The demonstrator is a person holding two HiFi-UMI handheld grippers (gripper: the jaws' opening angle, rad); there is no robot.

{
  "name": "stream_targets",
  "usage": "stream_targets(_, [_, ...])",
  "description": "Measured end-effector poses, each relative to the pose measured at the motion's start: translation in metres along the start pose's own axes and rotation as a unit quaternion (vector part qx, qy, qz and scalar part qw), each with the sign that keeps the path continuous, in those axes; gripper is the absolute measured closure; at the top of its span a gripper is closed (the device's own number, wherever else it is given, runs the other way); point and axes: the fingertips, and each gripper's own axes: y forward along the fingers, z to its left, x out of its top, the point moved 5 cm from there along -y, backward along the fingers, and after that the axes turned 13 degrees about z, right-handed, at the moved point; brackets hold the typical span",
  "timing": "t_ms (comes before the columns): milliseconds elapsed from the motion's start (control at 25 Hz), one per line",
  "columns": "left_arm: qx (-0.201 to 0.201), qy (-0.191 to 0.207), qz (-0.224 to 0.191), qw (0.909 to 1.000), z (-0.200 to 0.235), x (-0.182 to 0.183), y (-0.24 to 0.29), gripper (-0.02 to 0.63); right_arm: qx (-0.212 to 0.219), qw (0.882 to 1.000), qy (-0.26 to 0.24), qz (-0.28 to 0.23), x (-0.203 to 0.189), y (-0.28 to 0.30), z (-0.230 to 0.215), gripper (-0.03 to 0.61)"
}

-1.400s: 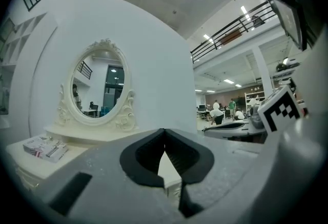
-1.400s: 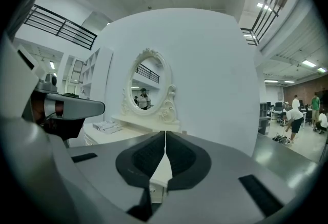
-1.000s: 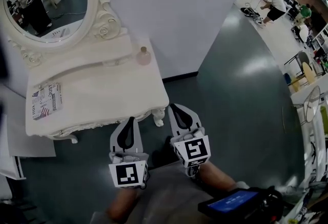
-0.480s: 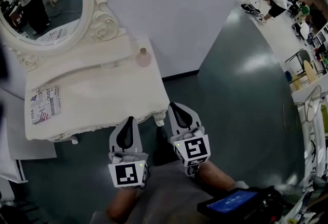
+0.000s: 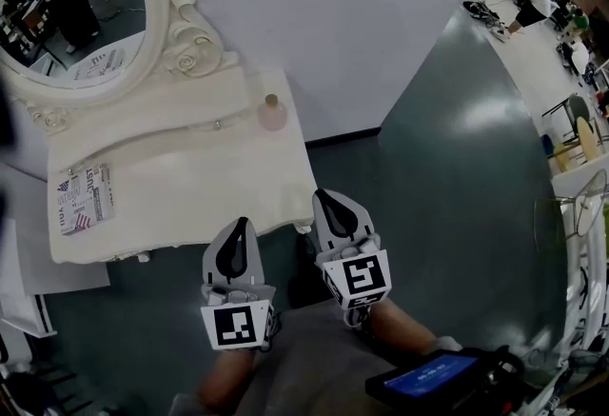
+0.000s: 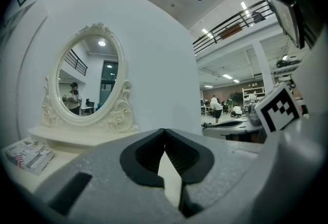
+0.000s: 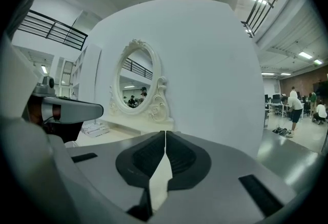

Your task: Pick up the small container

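A small pinkish bottle-like container [image 5: 272, 112] stands near the back right corner of the cream dressing table [image 5: 190, 190]. Both grippers hover side by side in front of the table's near edge, well short of the container. My left gripper [image 5: 240, 226] is shut with nothing between its jaws. My right gripper [image 5: 322, 197] is likewise shut and empty, its tip close to the table's front right corner. In the two gripper views the jaw tips [image 6: 164, 131] [image 7: 165, 133] meet; the container is not visible there.
An oval mirror in an ornate white frame [image 5: 186, 19] rises at the table's back. A printed box [image 5: 84, 198] lies at the table's left. A white wall [image 5: 314, 14] stands behind. Dark green floor [image 5: 447, 195] stretches to the right, with people and desks far off.
The view has shifted slightly, so the table and container sit a little lower and to the right in the picture. Both grippers hold the same place and stay shut.
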Motion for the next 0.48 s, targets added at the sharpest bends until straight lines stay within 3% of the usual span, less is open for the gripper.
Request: stream_targets(480, [0.032,0.013,0.014,0.9993,0.016,0.033,0.069,0.599,0.044,0.999,0.011,0.002,0.027,0.075,-0.038,0.563])
